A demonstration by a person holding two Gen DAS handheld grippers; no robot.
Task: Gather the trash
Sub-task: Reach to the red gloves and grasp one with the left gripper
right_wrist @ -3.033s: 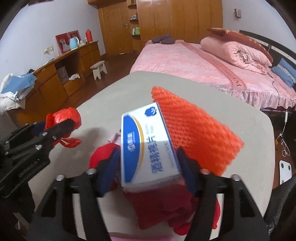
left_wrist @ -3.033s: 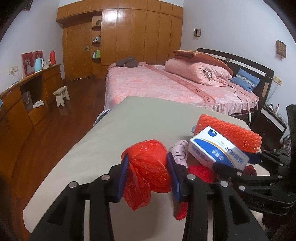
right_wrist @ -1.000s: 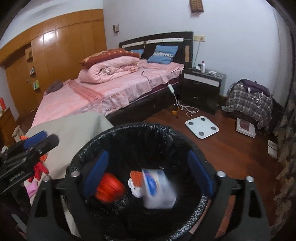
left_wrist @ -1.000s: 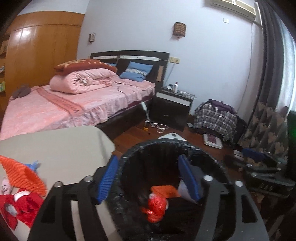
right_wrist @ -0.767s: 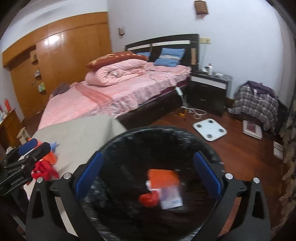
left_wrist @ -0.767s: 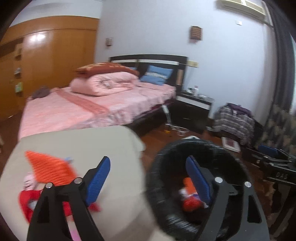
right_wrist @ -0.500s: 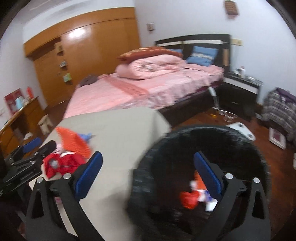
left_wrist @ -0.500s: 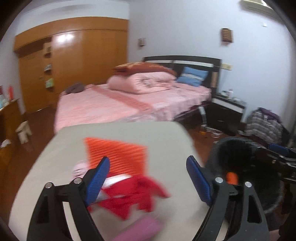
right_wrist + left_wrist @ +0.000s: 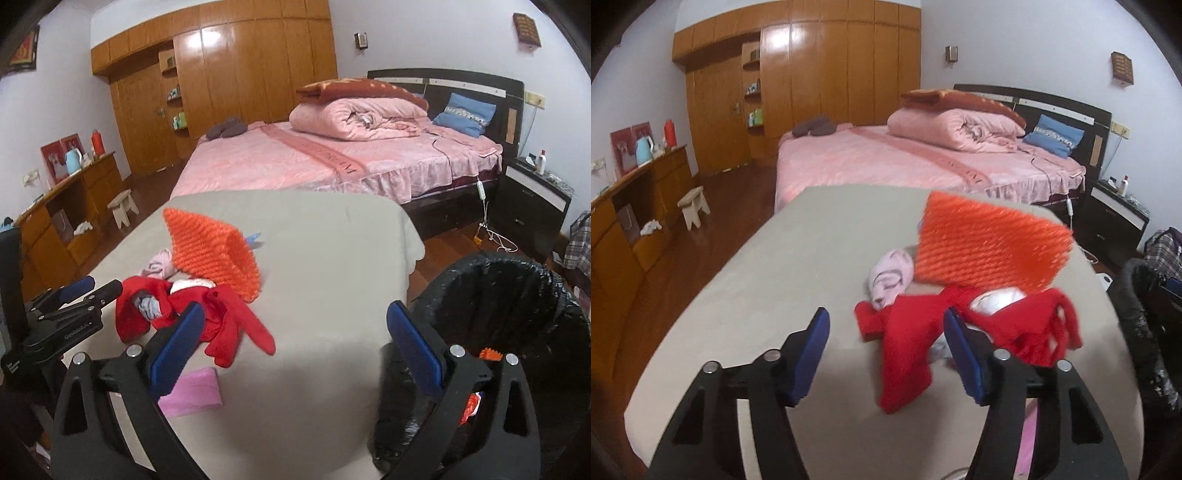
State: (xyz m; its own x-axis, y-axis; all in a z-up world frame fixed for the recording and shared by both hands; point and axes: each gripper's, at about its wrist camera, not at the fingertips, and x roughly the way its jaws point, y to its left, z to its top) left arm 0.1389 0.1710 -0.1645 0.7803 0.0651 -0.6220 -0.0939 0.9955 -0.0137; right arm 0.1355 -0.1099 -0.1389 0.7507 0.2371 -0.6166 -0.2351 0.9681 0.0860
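Observation:
A heap of trash lies on the beige table (image 9: 768,280): a red cloth (image 9: 908,354), an orange foam net (image 9: 990,243) and a pale pink bundle (image 9: 890,275). My left gripper (image 9: 886,350) hovers over the near end of the red cloth. Its jaws are closing, with the cloth seen between them and the pads not pressing on it. In the right wrist view the same heap (image 9: 221,317) sits left of my right gripper (image 9: 295,343), which is open wide over bare table. The left gripper (image 9: 94,287) reaches the heap from the left. A flat pink piece (image 9: 192,395) lies near the right gripper's left finger.
A black-lined bin (image 9: 509,306) stands off the table's right edge, with orange and red trash inside (image 9: 489,355). Behind the table is a pink bed (image 9: 886,158). A wooden sideboard (image 9: 631,206) and a stool (image 9: 694,203) are at left, and a nightstand (image 9: 532,199) at right.
Both grippers swung left from above the bin to over the table. The box and red bag lie in the bin. The left jaws stand narrower than half a second ago.

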